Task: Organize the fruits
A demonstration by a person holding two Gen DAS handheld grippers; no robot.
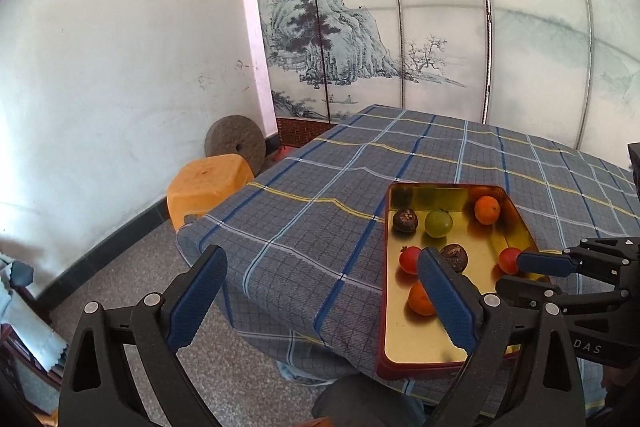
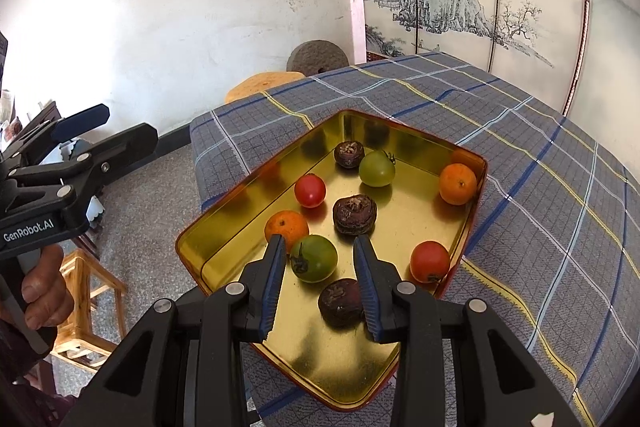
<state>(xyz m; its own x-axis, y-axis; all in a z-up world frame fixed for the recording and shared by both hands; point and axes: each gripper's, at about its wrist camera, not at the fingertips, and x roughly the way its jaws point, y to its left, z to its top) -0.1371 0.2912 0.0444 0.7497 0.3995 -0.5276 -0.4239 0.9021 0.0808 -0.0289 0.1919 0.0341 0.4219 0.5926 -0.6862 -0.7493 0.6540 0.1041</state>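
A shallow gold tray [image 1: 420,341] [image 2: 340,359] with a red outer wall sits at the near corner of the table and holds several small fruits. Among them are two oranges [image 2: 458,183], red tomatoes [image 2: 310,190], green tomatoes [image 2: 314,259] and dark brown wrinkled fruits [image 2: 354,215]. My right gripper [image 2: 320,247] hovers over the tray's near part, its jaws narrowly parted with nothing pressed between the pads; a green tomato and a brown fruit [image 2: 340,303] lie below it. My left gripper [image 1: 320,259] [image 2: 120,127] stands wide open and empty, left of the tray over the table's corner.
A blue-grey plaid cloth [image 1: 320,195] covers the table. An orange plastic stool [image 1: 208,183] and a round millstone [image 1: 236,143] stand on the floor beyond the corner. A painted folding screen [image 1: 360,27] backs the table. A wooden stool [image 2: 84,307] stands at the left, and a hand [image 2: 44,291] holds the left gripper.
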